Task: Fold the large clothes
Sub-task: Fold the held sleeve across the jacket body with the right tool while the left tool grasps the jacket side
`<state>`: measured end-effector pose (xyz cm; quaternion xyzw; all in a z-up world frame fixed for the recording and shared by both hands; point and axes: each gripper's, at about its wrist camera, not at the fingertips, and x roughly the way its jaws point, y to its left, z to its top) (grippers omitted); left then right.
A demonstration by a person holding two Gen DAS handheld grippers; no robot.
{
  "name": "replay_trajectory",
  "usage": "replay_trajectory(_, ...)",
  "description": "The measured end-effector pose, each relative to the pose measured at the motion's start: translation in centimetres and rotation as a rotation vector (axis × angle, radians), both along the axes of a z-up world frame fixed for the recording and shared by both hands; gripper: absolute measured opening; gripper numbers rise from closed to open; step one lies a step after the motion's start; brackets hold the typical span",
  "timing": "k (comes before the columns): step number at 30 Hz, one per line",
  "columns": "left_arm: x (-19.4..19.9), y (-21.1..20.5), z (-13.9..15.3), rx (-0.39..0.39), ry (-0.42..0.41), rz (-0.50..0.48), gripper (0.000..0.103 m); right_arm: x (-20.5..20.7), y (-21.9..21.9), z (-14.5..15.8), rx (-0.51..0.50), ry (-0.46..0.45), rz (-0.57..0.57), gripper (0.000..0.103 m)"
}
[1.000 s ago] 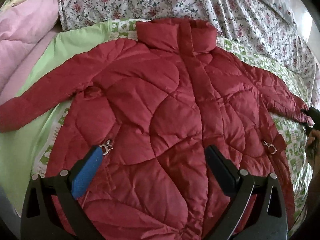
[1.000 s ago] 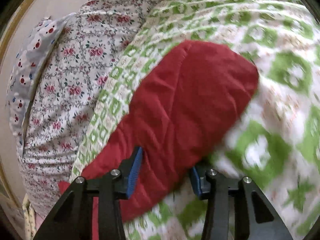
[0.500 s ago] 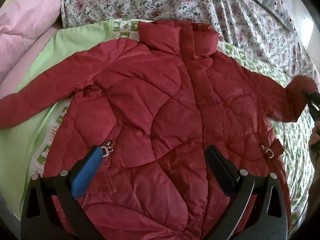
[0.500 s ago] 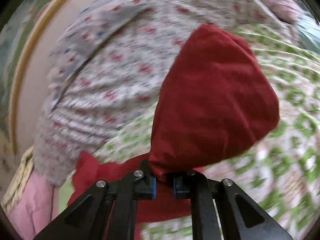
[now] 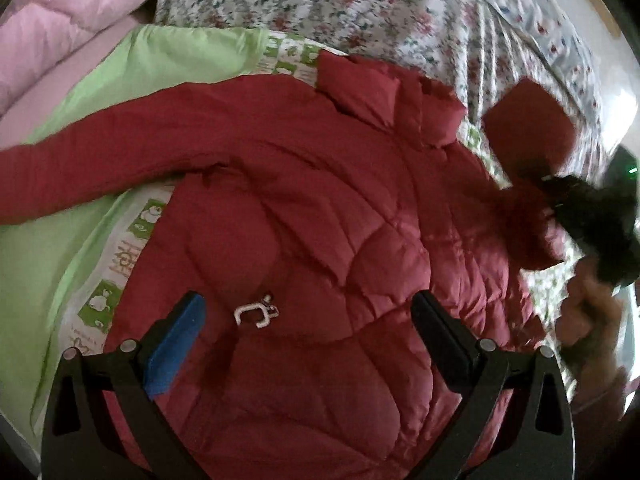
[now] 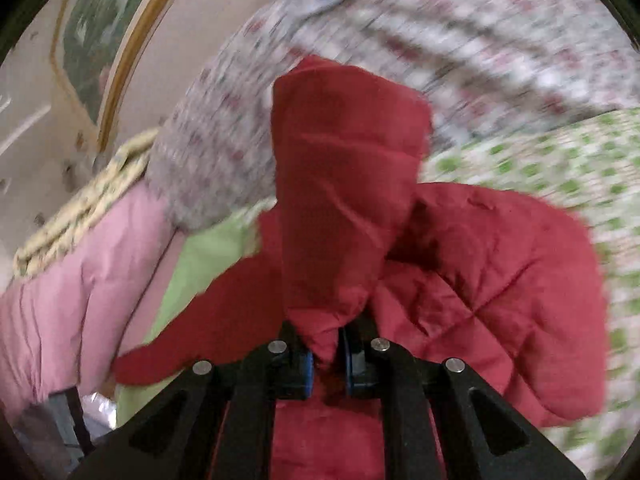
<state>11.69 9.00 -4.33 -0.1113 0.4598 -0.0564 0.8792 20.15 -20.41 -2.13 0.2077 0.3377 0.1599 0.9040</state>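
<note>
Where motion blurs the bedding, red jacket (image 5: 304,216) lies front-up on bed (image 5: 80,240), hem cut off; right tool (image 6: 325,364) pinches its lifted sleeve cuff (image 6: 344,184); left tool (image 5: 308,336) gapes wide above, empty.

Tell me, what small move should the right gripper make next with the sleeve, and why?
Probably carry the sleeve further across and lay it on the jacket chest. The right gripper is shut on the cuff end and holds it lifted above the jacket body, not yet laid down. The left gripper is open over the lower front, holding nothing, and the other sleeve lies stretched out on the bed.
</note>
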Motion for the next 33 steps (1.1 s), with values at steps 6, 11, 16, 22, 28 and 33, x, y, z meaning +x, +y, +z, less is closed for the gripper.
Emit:
replay_trajectory(6,2.0,2.8,0.1,-0.116,0.011,0.015,0.103,2.7,7.9,-4.4,-0.038,0.057,0.146,0.014)
replay_trajectory(11,5.1,3.9,-0.6,-0.235,0.051,0.013,0.103,3.5,10.8,-7.1,-0.079,0.095,0.225,0.048)
replay_trajectory(16,9.2,2.9,-0.7,-0.366,0.072,-0.029,0.103,2.7,10.9,-8.0,-0.095,0.067,0.282,0.056)
replay_trajectory(22,15.9,0.5,-2.0,-0.468,0.163,-0.085,0.102,3.0,10.8,-8.1,-0.1,0.066,0.33,0.056)
replay_trajectory(28,18.7,-1.8,-3.6,-0.385,0.215,-0.144,0.042,1.7,10.6,-7.9,-0.144,0.054,0.347,0.057)
replay_trajectory(33,17.7,-0.7,-3.2,-0.33,0.157,-0.182,0.019,-0.1,8.3,-7.0,-0.125,0.057,0.318,0.058)
